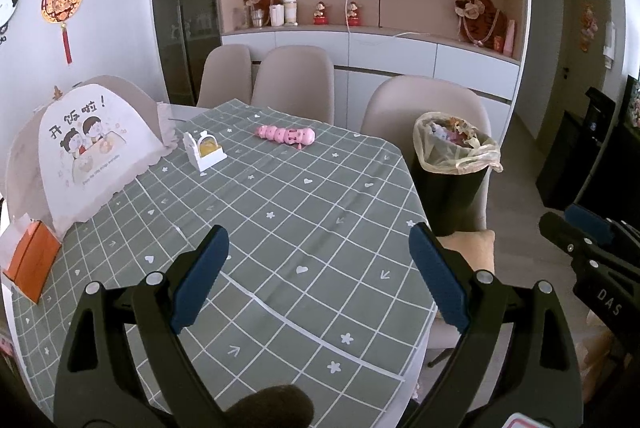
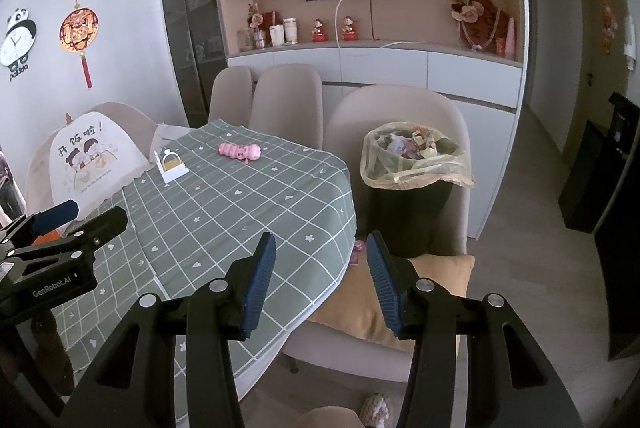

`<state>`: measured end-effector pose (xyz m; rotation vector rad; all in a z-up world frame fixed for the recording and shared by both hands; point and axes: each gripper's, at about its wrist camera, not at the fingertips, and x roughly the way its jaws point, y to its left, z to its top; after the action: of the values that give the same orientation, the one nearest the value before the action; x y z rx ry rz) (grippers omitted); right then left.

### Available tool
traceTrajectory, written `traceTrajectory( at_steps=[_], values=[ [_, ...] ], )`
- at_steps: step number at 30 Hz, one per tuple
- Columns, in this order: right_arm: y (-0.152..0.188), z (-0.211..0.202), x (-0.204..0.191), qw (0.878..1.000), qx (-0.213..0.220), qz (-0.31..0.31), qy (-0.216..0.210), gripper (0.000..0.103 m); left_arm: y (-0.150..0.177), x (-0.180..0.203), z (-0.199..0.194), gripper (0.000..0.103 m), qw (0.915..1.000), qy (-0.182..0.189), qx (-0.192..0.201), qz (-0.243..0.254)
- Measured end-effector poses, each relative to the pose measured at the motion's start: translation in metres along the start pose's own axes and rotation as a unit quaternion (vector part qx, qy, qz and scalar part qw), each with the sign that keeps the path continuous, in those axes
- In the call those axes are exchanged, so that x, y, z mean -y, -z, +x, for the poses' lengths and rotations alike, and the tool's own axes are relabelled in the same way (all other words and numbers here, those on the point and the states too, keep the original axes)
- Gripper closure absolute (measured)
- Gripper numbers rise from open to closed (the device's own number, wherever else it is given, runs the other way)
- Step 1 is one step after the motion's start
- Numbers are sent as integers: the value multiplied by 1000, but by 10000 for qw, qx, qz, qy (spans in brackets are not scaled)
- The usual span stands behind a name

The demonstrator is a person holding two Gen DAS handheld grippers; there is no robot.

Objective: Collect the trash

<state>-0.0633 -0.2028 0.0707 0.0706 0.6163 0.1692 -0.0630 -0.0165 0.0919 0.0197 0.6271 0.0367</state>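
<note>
Setting: dining room, table under a green checked tablecloth (image 1: pixel 304 212), chairs around it, display shelves on the far wall.
Left gripper (image 1: pixel 318 278): nearest, above the cloth, jaws spread wide, nothing between them.
Right gripper (image 2: pixel 320 282): over the table's edge and a chair cushion (image 2: pixel 360 304), jaws apart, empty.
Mid table: white napkin holder (image 1: pixel 204 150) beside a fabric food cover (image 1: pixel 86 152).
Far table: pink segmented item (image 1: pixel 286 135), possibly a toy or wrapper; too small to tell.
Handling: it looks light and rigid, so a pinch across its narrow middle should hold.
Trash bin (image 2: pixel 414 184): black, beside the table, liner bag already full of soft crumpled scraps.
</note>
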Motion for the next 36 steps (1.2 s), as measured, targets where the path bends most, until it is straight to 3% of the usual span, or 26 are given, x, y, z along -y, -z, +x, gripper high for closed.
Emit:
traceTrajectory(
  at_steps=[36],
  values=[
    [1,-2,5,10000,59,43,35,58,2,4,-3,16,10000,13,35,1]
  ],
)
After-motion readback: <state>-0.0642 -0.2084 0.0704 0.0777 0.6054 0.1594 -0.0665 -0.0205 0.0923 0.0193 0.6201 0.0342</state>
